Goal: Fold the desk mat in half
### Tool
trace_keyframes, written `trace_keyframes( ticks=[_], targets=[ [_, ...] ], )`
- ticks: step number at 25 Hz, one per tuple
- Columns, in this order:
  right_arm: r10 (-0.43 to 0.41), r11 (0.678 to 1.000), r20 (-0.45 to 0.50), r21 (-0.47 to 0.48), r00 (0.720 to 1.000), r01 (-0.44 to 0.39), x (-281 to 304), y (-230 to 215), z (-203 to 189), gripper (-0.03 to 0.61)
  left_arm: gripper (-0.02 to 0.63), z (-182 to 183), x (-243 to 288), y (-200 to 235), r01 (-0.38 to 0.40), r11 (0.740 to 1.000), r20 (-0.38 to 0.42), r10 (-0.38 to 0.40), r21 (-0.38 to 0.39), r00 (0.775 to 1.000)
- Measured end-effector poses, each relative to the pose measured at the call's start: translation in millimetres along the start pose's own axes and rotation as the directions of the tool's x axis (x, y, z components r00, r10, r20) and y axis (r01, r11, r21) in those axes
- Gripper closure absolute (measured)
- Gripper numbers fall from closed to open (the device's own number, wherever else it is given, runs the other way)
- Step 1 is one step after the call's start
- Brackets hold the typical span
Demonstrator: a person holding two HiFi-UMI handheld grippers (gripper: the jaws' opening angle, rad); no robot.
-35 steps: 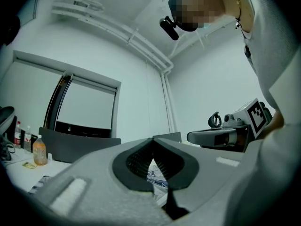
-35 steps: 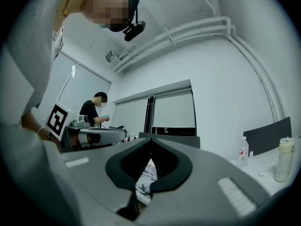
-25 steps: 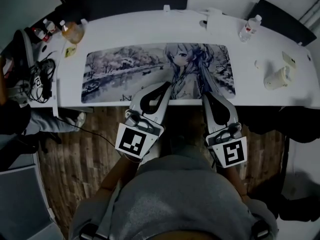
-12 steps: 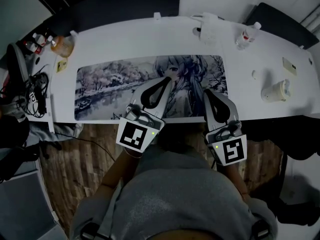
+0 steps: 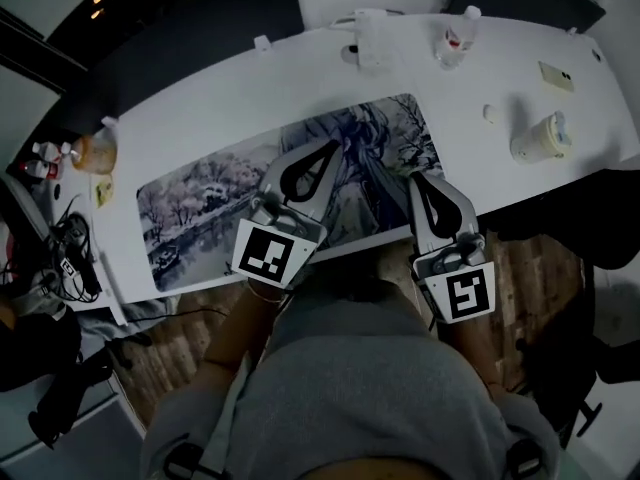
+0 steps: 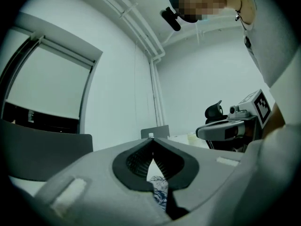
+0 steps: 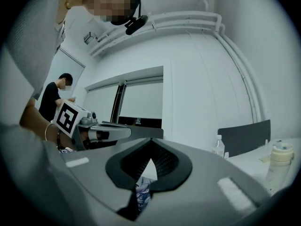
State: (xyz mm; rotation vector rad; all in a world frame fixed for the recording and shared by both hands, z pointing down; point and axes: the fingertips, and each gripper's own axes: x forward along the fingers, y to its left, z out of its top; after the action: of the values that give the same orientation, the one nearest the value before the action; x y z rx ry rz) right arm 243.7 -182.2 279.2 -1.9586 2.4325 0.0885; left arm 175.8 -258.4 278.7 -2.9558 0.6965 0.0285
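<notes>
Head view: flat, anime-printed desk mat (image 5: 200, 203)

Matt, cloth-looking printed face on the desk mat (image 5: 200, 203); smooth white table (image 5: 230, 103) with a faint sheen; dull wood-plank floor (image 5: 165, 358); soft grey cloth sweatshirt (image 5: 370, 388)

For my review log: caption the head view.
Left gripper and right gripper, both shut, above the flat desk mat.
</notes>
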Motion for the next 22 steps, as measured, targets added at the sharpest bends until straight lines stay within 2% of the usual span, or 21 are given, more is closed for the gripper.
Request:
trace_keyframes(
  ticks=[3, 6, 11, 16, 22],
  targets=[
    [-0.069, 0.998, -0.026, -0.006, 0.997, 0.069, -5, -11, -9, 0.577, 0.614, -12, 22, -7, 0.106, 0.994, -0.024, -0.105, 0.035, 0.994],
    [-0.145, 0.989, -0.057, -0.013, 0.988, 0.145, -10, -23, -22, 0.577, 0.614, -23, 43, -12, 0.201, 0.978, -0.047, -0.199, 0.063, 0.979],
    [-0.285, 0.958, -0.14, -0.016, 0.948, 0.286, -30, -43, -53, 0.577, 0.614, -37, 76, -10, 0.317, 0.945, -0.069, -0.312, 0.08, 0.948],
    [-0.379, 0.924, -0.213, -0.023, 0.901, 0.383, -49, -59, -81, 0.575, 0.614, -48, 106, -14, 0.426, 0.892, -0.107, -0.414, 0.152, 0.904],
    [-0.454, 0.884, -0.265, -0.015, 0.851, 0.467, -59, -72, -107, 0.572, 0.614, -69, 142, -11, 0.532, 0.806, -0.197, -0.495, 0.258, 0.846]
  ],
)
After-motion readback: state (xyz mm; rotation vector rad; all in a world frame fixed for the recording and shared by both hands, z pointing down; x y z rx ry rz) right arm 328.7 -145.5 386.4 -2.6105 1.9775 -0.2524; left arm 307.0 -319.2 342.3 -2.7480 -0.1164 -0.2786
